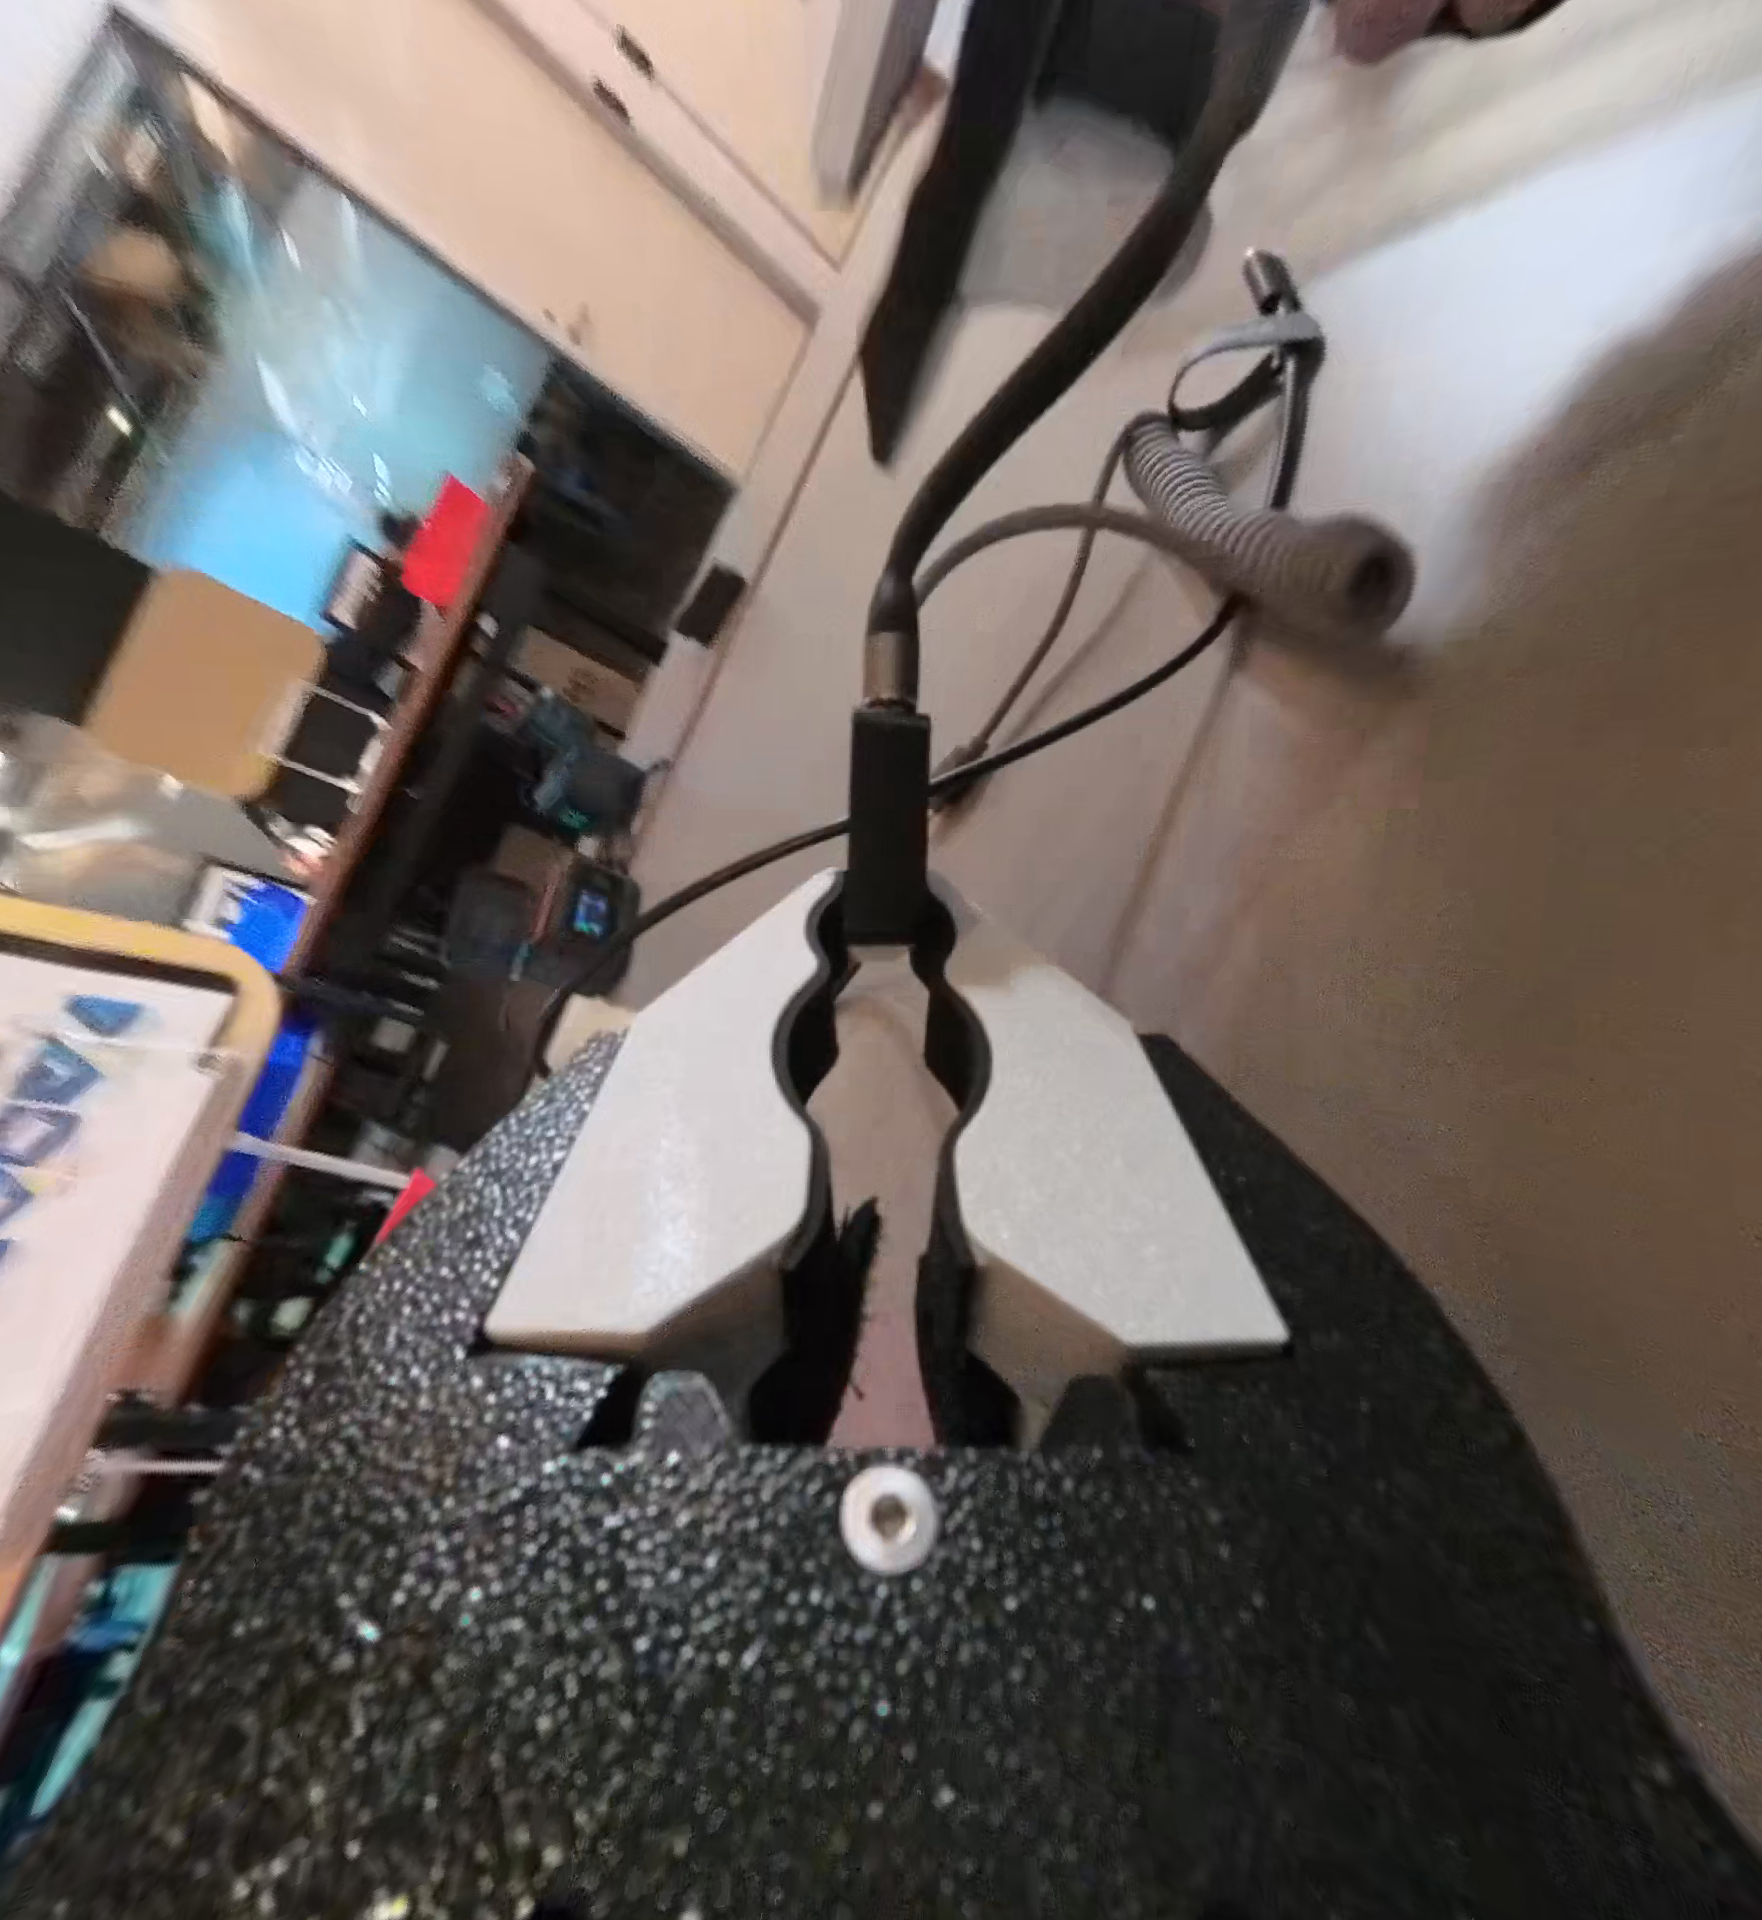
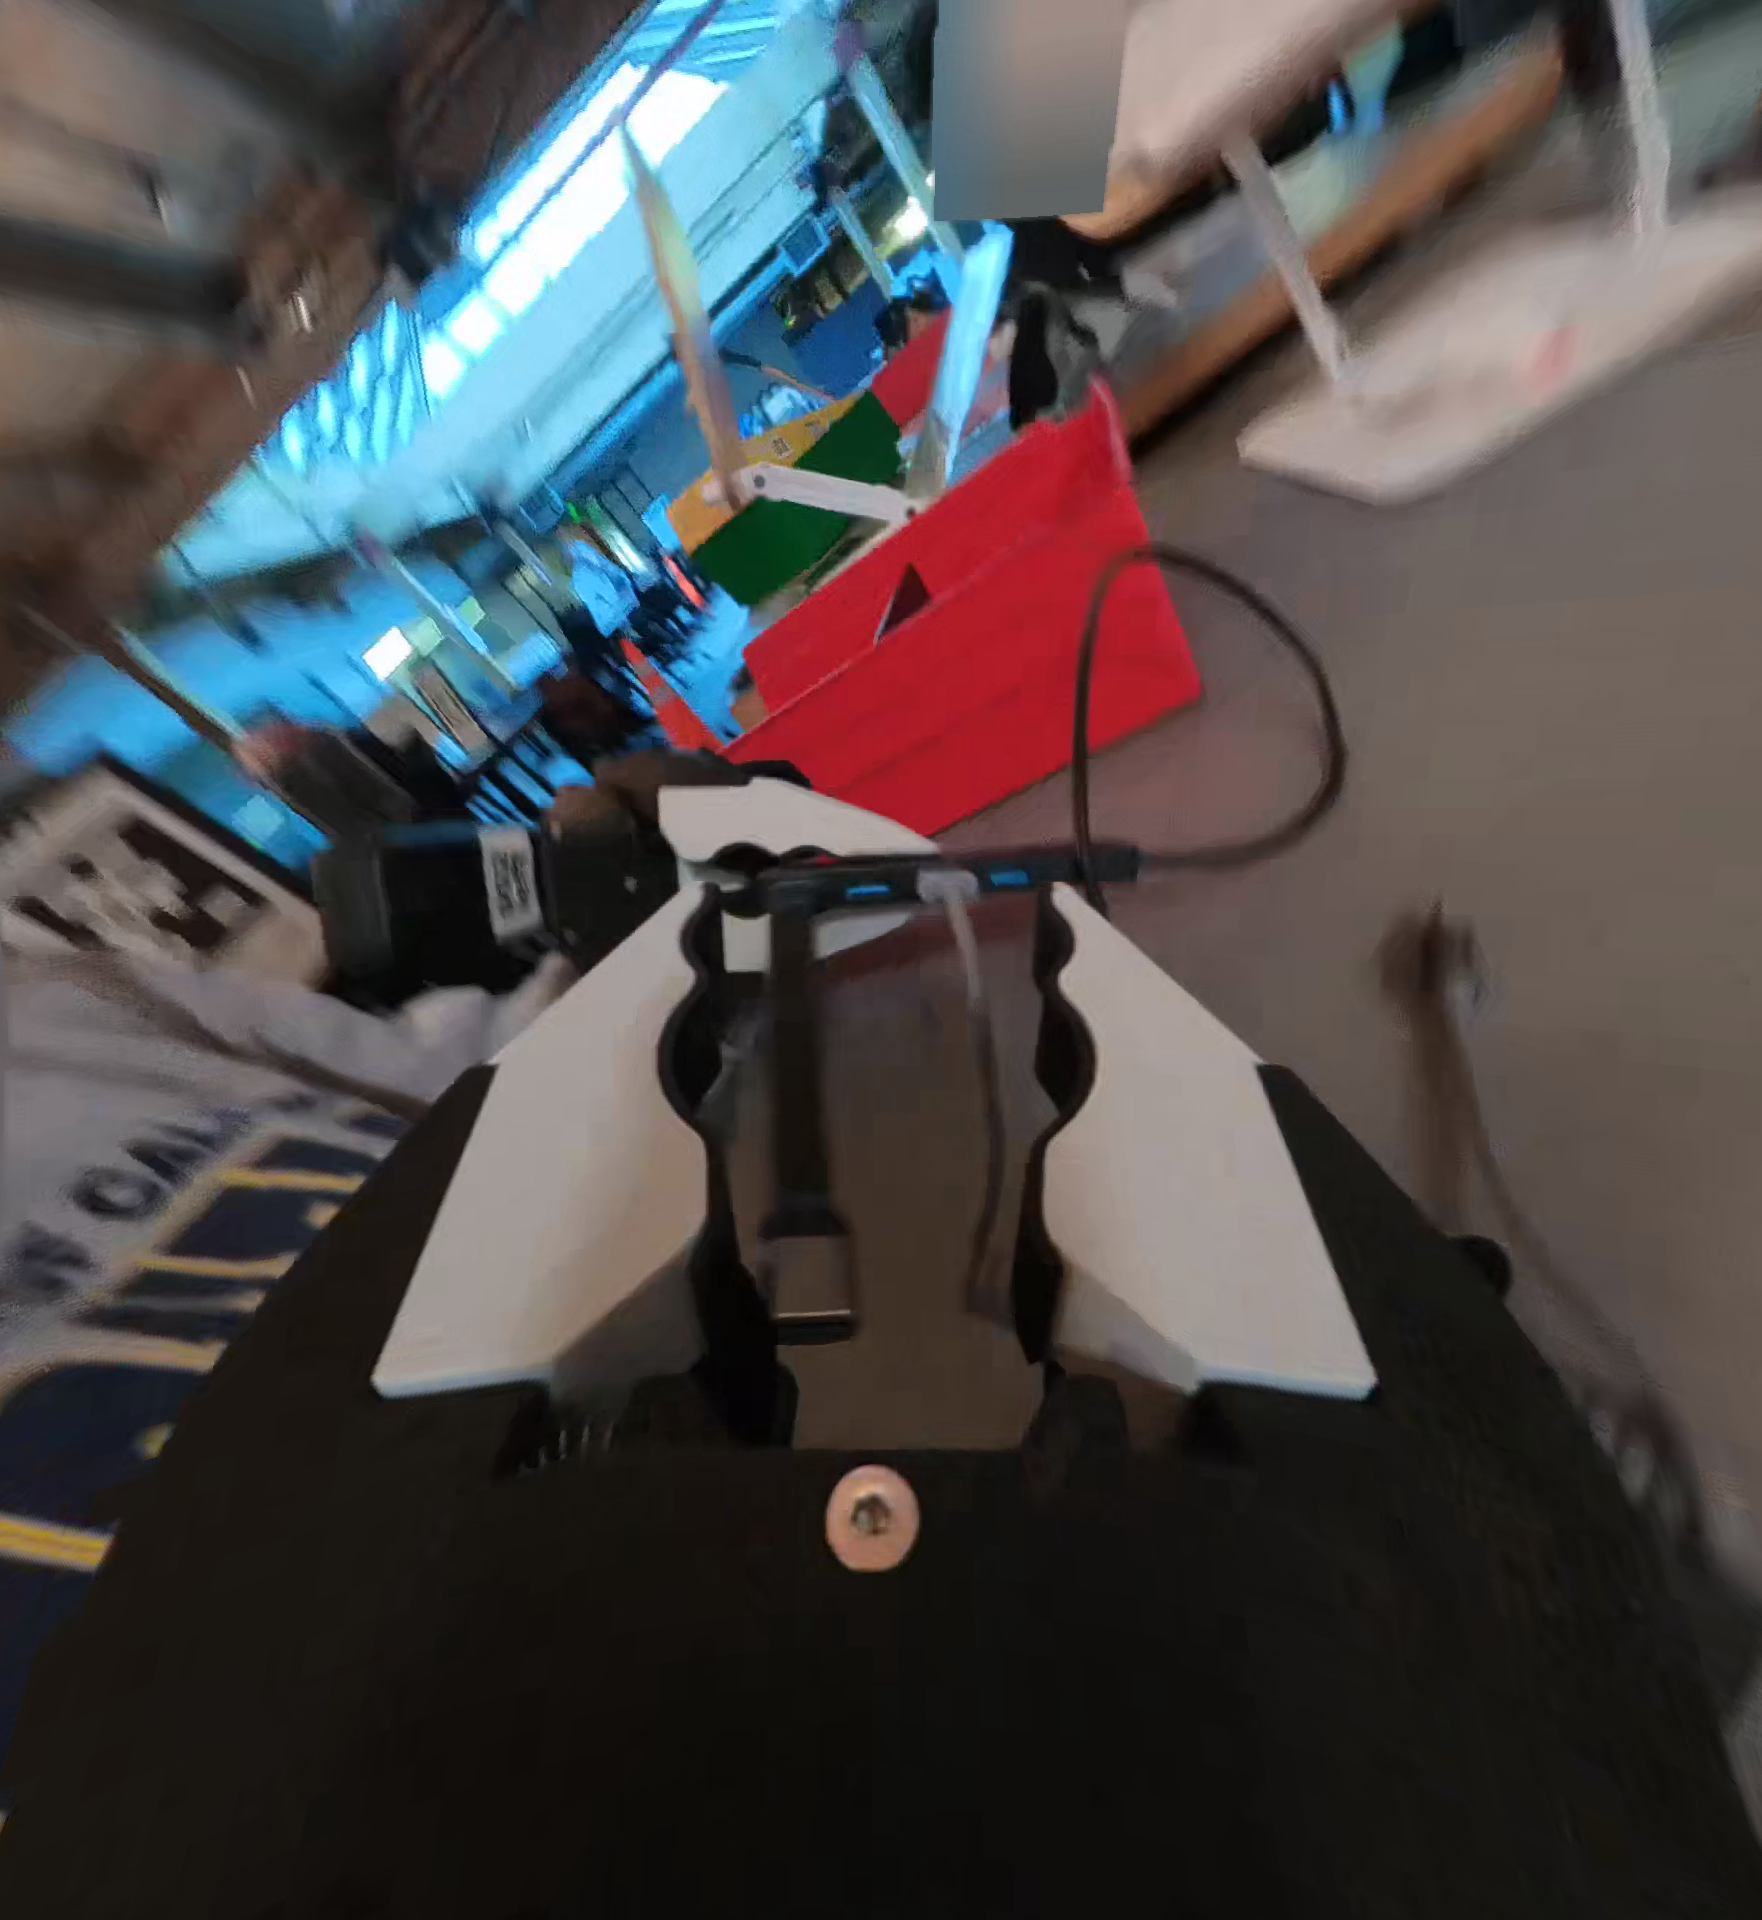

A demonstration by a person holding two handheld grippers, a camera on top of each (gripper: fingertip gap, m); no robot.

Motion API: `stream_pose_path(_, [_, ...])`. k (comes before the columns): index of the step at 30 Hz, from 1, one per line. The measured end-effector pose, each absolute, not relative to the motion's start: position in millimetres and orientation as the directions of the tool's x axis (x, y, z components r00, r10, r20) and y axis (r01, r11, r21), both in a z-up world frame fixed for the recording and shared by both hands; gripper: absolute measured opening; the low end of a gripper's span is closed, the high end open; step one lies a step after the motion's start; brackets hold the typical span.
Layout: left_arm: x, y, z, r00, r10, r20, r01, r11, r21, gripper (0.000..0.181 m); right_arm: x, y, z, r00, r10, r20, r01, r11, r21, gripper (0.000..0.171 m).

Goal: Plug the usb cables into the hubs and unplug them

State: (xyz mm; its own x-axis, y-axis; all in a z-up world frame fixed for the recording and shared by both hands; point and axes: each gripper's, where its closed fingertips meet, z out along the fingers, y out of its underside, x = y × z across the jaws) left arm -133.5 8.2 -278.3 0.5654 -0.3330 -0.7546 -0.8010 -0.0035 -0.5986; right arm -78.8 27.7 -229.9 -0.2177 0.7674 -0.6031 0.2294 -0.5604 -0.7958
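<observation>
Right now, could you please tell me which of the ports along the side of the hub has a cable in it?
The middle port on the hub: a white cable is plugged into it, while the side ports next to it show bare blue.

Lab: cluttered shelving (image 1: 503, 665), marker board (image 2: 144, 883)

left gripper (image 1: 885, 940) pinched shut; right gripper (image 2: 882, 925) – spread wide

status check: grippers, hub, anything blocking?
Left gripper shut on slim black USB hub, end-on. Right gripper open, short black hub cable between its jaws, ungripped. White plug seated. Nothing blocking.
</observation>
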Motion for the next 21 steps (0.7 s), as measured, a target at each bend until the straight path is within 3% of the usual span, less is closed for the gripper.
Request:
stream_pose_path(2, [-131, 9, -275, 0.583, -0.379, -0.718, -0.786, -0.040, -0.617, 0.009, -80, 11, -213, -0.265, 0.907, -0.329, 0.199, -0.282, -0.939, 0.069])
stream_pose_path(4, [-122, 9, -273, 0.566, -0.428, -0.705, -0.791, -0.042, -0.610, 0.009, -87, -11, -215, -0.311, 0.950, -0.030, 0.246, 0.050, -0.968, 0.079])
stream_pose_path(6, [-116, 8, -269, 0.527, -0.446, -0.724, -0.814, -0.021, -0.580, 0.009, -94, -18, -234, -0.341, 0.906, 0.251, 0.345, 0.370, -0.863, 0.086])
stream_pose_path(9, [-104, 1, -267, 0.485, -0.511, -0.710, -0.815, 0.032, -0.579, 0.009, -100, -9, -261, -0.401, 0.750, 0.527, 0.439, 0.662, -0.608, 0.078])
stream_pose_path(11, [-98, -3, -267, 0.435, -0.538, -0.723, -0.829, 0.075, -0.554, 0.009, -101, -9, -273, -0.457, 0.663, 0.592, 0.442, 0.747, -0.496, 0.065])
stream_pose_path(13, [-96, -6, -267, 0.417, -0.552, -0.722, -0.831, 0.089, -0.548, 0.009, -99, -11, -282, -0.503, 0.587, 0.634, 0.415, 0.808, -0.418, 0.035])
stream_pose_path(16, [-88, -13, -258, 0.448, -0.582, -0.679, -0.774, 0.127, -0.620, 0.009, -101, -9, -271, -0.445, 0.554, 0.704, 0.364, 0.830, -0.423, 0.009])
stream_pose_path(18, [-83, -16, -240, 0.513, -0.555, -0.655, -0.698, 0.175, -0.695, 0.010, -98, -6, -262, -0.407, 0.615, 0.675, 0.374, 0.787, -0.491, 0.008])
stream_pose_path(21, [-92, -16, -206, 0.648, -0.471, -0.599, -0.558, 0.242, -0.794, 0.032, -88, 15, -241, -0.323, 0.686, 0.652, 0.410, 0.722, -0.557, 0.008])
